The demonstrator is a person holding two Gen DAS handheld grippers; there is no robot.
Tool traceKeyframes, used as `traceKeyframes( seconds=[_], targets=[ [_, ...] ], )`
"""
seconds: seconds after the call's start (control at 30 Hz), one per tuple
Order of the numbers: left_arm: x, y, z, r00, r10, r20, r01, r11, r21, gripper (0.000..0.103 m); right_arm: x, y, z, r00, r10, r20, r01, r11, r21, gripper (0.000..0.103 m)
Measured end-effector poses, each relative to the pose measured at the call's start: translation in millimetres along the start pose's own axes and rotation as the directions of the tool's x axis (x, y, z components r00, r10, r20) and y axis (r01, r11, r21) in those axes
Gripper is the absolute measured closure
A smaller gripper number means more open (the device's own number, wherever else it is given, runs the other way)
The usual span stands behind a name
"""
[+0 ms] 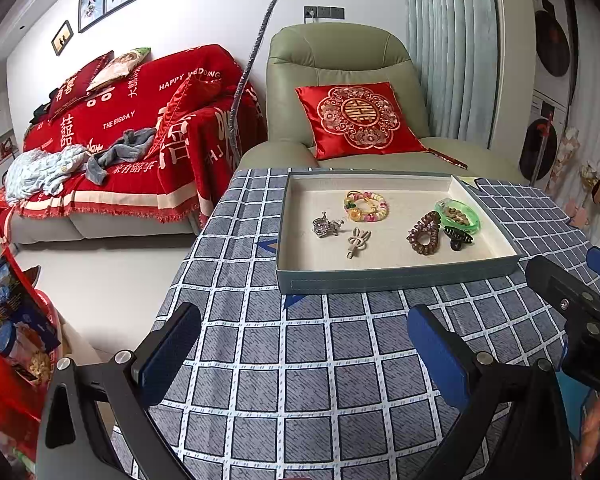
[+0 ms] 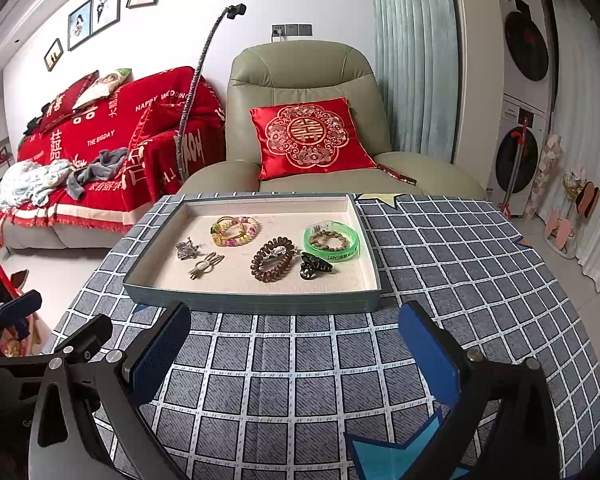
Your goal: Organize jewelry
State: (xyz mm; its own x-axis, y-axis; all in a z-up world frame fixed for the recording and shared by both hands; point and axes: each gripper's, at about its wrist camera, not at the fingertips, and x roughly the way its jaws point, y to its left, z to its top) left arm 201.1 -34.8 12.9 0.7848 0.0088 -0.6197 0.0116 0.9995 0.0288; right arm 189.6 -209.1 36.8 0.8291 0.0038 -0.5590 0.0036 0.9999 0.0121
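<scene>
Living room, sofa under a red cover; checked cloth on the bench. Jewelry gathered in the grey tray, far centre: beaded bracelet, brown spiral band, black claw clip, green bangle apparently ringing beads. Left tool and right tool both spread, empty, short of the tray, likely poised to pick

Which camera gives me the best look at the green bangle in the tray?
The right wrist view: the green bangle lies nearer the centre, its whole ring and the beaded bracelet inside it showing. In the left wrist view it sits further off, more foreshortened.
</scene>
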Motion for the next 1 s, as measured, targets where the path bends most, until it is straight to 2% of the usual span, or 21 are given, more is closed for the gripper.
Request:
traceKeyframes(
  seconds=[1.0],
  targets=[
    [-1.6,2.3,-1.7,1.000,0.011,0.002,-0.011,1.000,0.011,0.000,-4.5,2.2,3.2,1.000,-0.002,0.002,0.002,1.000,0.006,0.000]
  ],
)
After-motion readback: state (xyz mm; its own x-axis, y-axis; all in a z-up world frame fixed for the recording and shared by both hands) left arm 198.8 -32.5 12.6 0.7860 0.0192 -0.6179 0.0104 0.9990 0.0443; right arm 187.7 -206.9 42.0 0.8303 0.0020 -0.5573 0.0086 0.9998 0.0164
